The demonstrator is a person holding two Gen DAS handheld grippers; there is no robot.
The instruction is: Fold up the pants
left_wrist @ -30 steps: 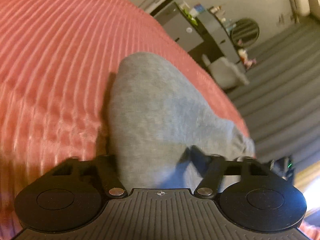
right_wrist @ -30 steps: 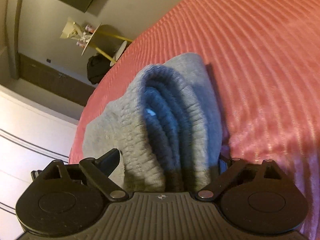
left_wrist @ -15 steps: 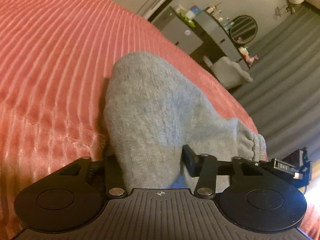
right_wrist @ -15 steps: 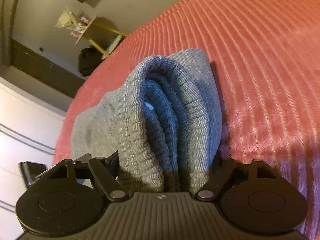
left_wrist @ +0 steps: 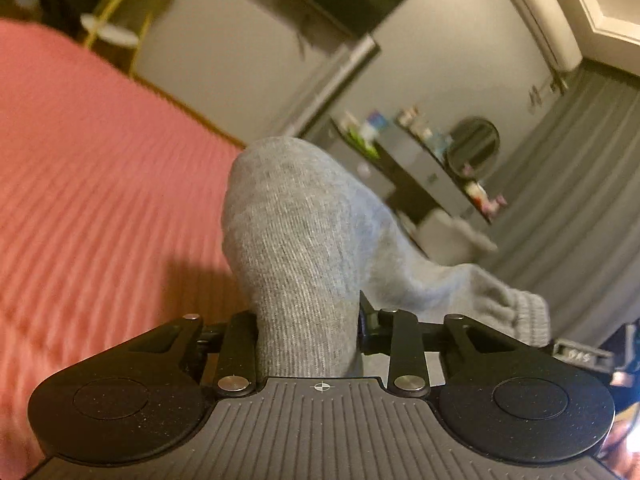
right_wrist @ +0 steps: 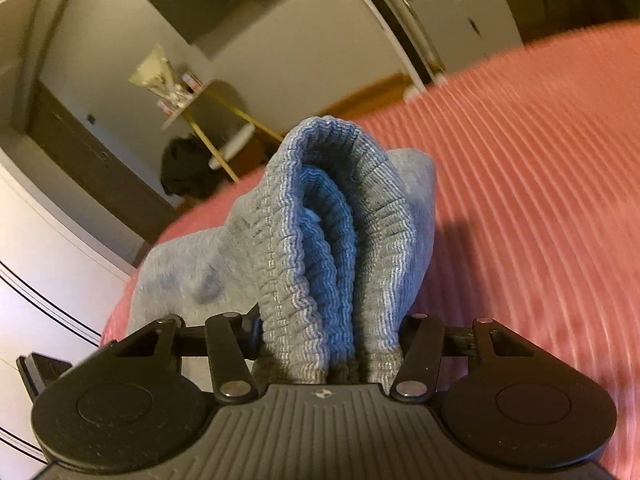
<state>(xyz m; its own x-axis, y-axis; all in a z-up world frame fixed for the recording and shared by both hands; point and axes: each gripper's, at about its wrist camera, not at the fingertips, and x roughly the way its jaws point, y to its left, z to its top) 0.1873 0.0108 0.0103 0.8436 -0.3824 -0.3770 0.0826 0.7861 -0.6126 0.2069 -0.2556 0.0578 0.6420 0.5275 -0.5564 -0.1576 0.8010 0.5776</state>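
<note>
Both grippers have risen since the earlier frames, jaws just closed tighter. The left gripper [left_wrist: 308,320] and right gripper [right_wrist: 330,336] each clamp the one pair of grey pants [left_wrist: 296,232] above the single pink bedspread [left_wrist: 100,184].

Dim warm indoor light; motion blur in background; fisheye bending at edges; soft shadows on bedspread [left_wrist: 100,184].
</note>
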